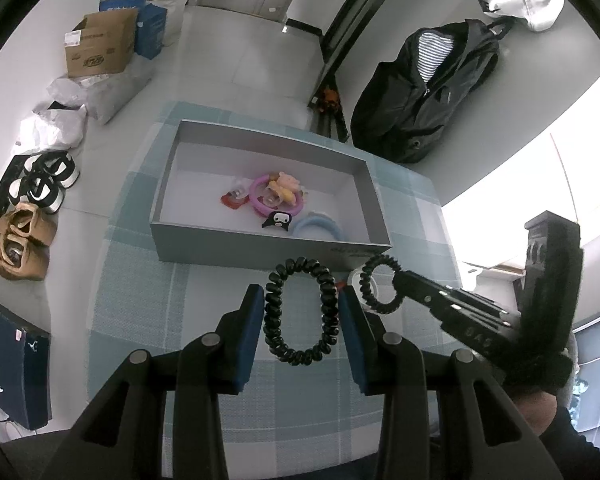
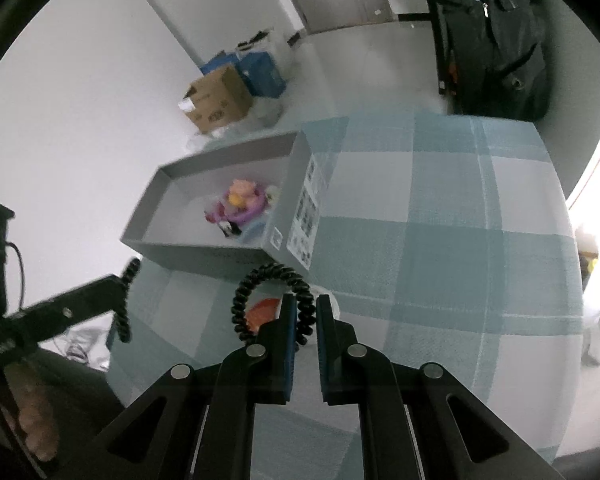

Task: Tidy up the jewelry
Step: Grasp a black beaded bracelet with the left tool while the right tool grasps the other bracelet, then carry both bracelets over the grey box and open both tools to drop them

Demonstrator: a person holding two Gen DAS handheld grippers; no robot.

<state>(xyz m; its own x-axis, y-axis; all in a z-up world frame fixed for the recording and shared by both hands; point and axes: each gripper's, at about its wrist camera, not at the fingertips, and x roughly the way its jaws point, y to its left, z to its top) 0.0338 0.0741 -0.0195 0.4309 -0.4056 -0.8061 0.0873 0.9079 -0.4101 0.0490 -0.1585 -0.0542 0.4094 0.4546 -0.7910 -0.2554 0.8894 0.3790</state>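
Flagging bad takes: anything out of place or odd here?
Nothing spilled or damaged. Only an orange-and-white piece lies on the checked cloth outside the open grey box, behind the black spiral hair tie in the right gripper.

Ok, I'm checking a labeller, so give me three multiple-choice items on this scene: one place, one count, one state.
1. Where is the pink plastic ring?
A. on the checked cloth
B. inside the grey cardboard box
C. in a claw

2. How many black spiral hair ties are outside the box?
A. one
B. two
C. four

3. The right claw is:
A. wide open and empty
B. shut on a hair tie
C. out of view

Answers:
1 B: the pink plastic ring lies within the grey cardboard box.
2 B: one black spiral hair tie is in the left claw, another black spiral hair tie in the right.
3 B: the right claw pinches that coil.
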